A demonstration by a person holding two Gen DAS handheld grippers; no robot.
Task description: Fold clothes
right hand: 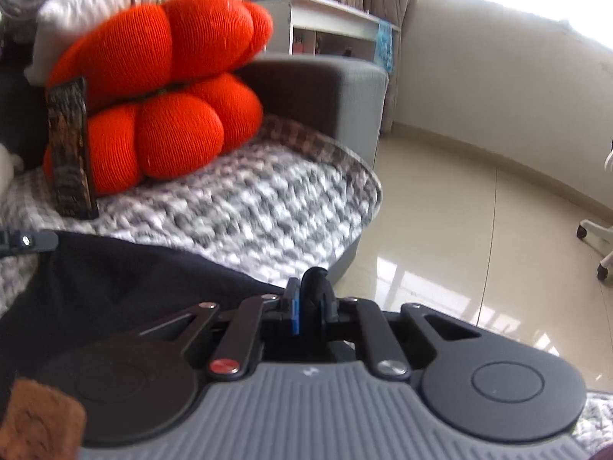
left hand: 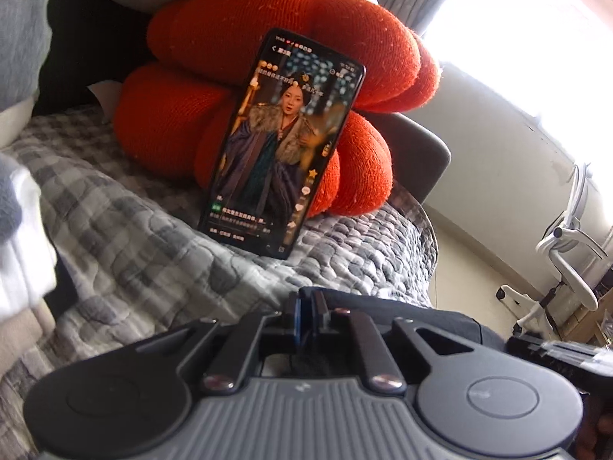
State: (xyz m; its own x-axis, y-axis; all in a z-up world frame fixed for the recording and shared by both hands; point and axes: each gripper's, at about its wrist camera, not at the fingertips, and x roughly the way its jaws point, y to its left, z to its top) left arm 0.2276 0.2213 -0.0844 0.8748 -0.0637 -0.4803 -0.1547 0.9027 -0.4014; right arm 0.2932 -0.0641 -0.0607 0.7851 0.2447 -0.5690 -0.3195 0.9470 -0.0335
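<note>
You are pinching a dark garment (right hand: 115,280) with both tools. Your right gripper (right hand: 310,299) is clamped on a bunched fold of it, the black cloth bulging up between the closed jaws, and the rest of the fabric is spreading away to the left of that gripper, over the grey checked blanket (right hand: 245,199). Your left gripper (left hand: 306,306) is also drawn together, its blue pads nearly meeting on the garment's edge, which is running off to the right of it (left hand: 402,306). Ahead of the left gripper a phone (left hand: 283,145) is standing nearly upright on the blanket (left hand: 126,222), leaning against an orange knotted cushion (left hand: 291,19). From the right gripper that same cushion (right hand: 164,88) is sitting ahead and to the left, with the grey sofa arm (right hand: 325,92) just beyond it.
</note>
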